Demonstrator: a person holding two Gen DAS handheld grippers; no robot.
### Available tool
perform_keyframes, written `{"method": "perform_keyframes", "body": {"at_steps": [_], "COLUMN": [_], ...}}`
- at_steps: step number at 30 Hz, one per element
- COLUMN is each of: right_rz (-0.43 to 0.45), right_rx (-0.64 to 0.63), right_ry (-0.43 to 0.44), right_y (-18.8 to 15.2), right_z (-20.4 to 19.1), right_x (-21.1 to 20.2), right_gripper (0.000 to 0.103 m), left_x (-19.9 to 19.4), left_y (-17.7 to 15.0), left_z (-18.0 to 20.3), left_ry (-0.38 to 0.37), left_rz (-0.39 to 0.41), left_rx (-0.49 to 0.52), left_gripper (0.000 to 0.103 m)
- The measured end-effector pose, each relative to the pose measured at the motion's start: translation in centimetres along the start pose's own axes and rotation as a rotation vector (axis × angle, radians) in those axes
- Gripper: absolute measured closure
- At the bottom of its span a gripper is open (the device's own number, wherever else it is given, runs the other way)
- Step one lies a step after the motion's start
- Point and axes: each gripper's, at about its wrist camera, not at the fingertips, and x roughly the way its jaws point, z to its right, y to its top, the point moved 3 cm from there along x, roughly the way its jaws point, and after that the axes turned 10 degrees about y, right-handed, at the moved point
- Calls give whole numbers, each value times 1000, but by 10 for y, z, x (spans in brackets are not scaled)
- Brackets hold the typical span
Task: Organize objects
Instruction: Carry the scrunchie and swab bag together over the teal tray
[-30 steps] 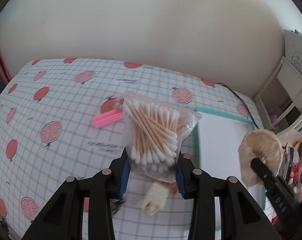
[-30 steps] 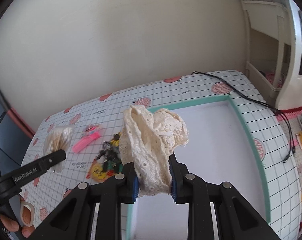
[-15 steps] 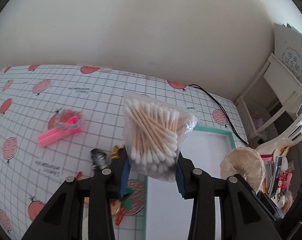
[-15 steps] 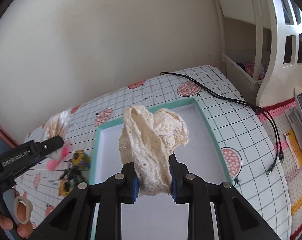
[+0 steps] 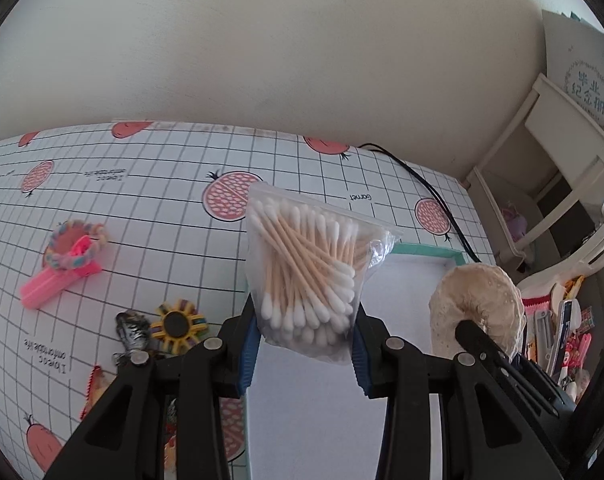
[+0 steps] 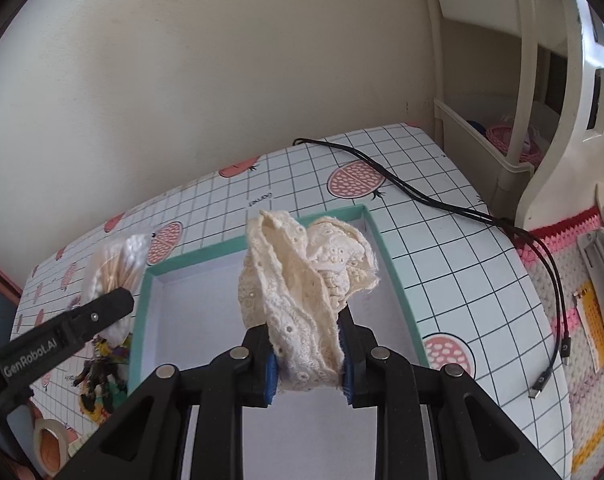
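My left gripper (image 5: 305, 350) is shut on a clear bag of cotton swabs (image 5: 308, 272), held above the left edge of a shallow white box with a teal rim (image 5: 430, 249). My right gripper (image 6: 306, 360) is shut on a cream lace cloth (image 6: 306, 284), which hangs over the inside of the same box (image 6: 386, 256). The left wrist view shows the lace bundle (image 5: 478, 304) at the right; the right wrist view shows the swab bag (image 6: 115, 268) at the left, over the box's left rim.
Left of the box lie a pink clip with a braided band (image 5: 67, 264), a yellow flower-shaped piece (image 5: 176, 322) and other small trinkets (image 6: 101, 372). A black cable (image 6: 442, 204) runs across the gridded tablecloth to the right. A white shelf unit (image 6: 502, 92) stands at the right.
Both grippers moved right over the table with their loads. The swab bag went from above the pink clip to the box's left edge; the lace now hangs further over the box.
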Motion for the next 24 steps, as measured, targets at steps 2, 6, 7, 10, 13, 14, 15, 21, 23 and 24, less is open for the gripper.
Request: {"method": "perform_keyframes", "body": {"at_steps": [2,6,7,10,13,14,15,21,23,24], "right_rz": [-14,-36,-44,-68,-90,-96,-104,-139,-153,-159], "right_rx": [-4,-12,-17,-34,-34,-34,-37,-35,-38,-39], "right_ry": [-8,-13,-16,-18,-21,-25,-25,-32,-30,-31], "right_y": [2,5,6,8,9,9,9,7,7,6], "right_z": [3,3,3,4,6,7,8,9,10,10], "right_x": [6,15,18,24,31,33,35,46,48,50], "right_gripper": [78,78,78,77,77,77,77,77,77,77], "left_x": [6,14,16,25,32,34,37,49,52,54], "left_y": [0,-3,-3,-6,-10,-11,-12,-18,-21,-22], "left_z": [2,6,7,13,19,21,23,25,24,24], "left_ry": [-1,-4,-5,-5,-8,-6,-2,13,18,18], "left_rz": [-10,-25,-28,-49,-64,-70,-74,-99,-110,-116], "left_rx": [2,11,14,31,45,51,59,71,70,67], "left_gripper": [62,62,62,62,62,62,62,62,62,61]}}
